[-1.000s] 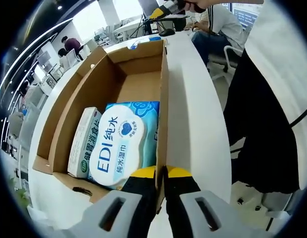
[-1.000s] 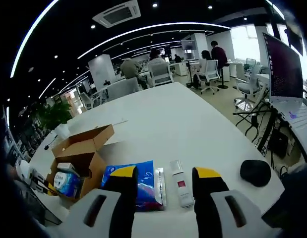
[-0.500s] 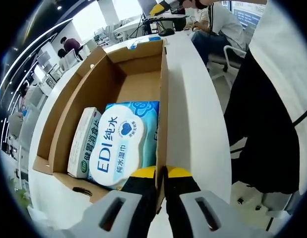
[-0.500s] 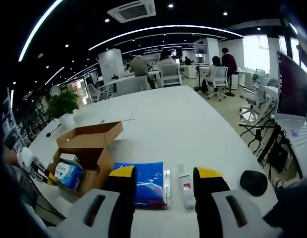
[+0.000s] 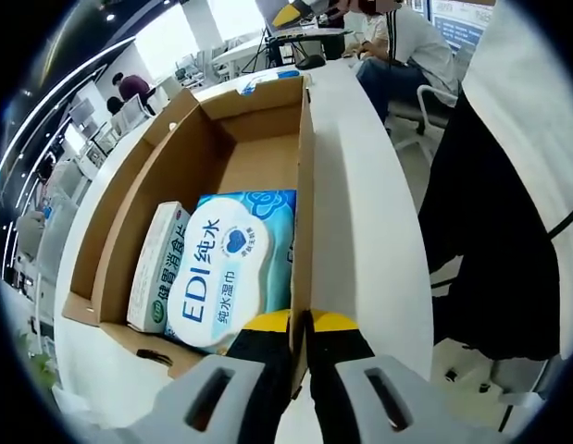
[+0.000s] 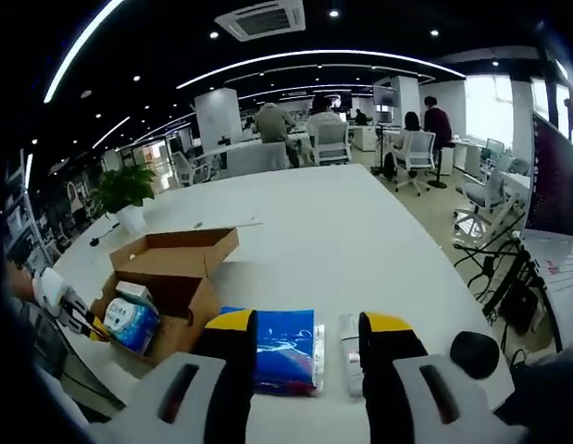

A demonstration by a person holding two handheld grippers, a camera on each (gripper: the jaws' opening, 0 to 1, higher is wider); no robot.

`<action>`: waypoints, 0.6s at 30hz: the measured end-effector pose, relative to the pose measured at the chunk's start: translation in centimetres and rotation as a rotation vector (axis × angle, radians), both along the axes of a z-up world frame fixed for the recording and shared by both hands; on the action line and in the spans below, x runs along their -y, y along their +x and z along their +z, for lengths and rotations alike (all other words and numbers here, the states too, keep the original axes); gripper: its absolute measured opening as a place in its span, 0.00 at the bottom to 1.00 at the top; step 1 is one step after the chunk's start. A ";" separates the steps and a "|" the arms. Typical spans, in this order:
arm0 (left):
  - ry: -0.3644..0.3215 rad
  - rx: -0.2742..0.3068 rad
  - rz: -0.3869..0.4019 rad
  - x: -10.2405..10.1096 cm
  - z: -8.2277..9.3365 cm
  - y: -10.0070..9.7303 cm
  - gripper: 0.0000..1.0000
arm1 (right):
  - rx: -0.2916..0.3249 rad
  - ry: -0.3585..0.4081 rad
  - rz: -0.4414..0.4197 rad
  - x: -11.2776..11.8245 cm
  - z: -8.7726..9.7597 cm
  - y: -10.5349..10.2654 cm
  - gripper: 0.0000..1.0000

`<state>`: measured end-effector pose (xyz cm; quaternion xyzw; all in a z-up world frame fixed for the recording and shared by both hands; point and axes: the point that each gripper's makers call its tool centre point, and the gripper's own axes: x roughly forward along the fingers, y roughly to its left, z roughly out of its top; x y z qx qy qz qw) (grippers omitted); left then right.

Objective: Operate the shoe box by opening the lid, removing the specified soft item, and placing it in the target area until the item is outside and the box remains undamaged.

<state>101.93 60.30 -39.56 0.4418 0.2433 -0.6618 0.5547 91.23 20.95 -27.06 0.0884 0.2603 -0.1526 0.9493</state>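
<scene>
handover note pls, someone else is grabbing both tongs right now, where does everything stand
Left tongs: shut on the near side wall of the shoe box, holding it steady.
Right tongs: open, empty, hovering above the white table, with the blue packet and a small white tube lying between the jaws' line of sight.
Box: lid open. Inside lie the EDI wet wipes pack and a white-green carton beside it.
Done: lid opened, box looks intact.
Left: take the soft wipes pack out with the right tongs, set it on the table, then release the box wall gently.
</scene>
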 end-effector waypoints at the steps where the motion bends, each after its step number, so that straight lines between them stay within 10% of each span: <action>1: 0.001 -0.001 0.000 0.0 0.1 0.0 0.05 | 0.001 -0.003 0.003 -0.2 0.0 0.1 0.43; 18: 0.002 0.000 -0.008 0.0 -0.1 0.1 0.04 | 0.003 0.006 -0.042 0.6 0.9 -1.4 0.40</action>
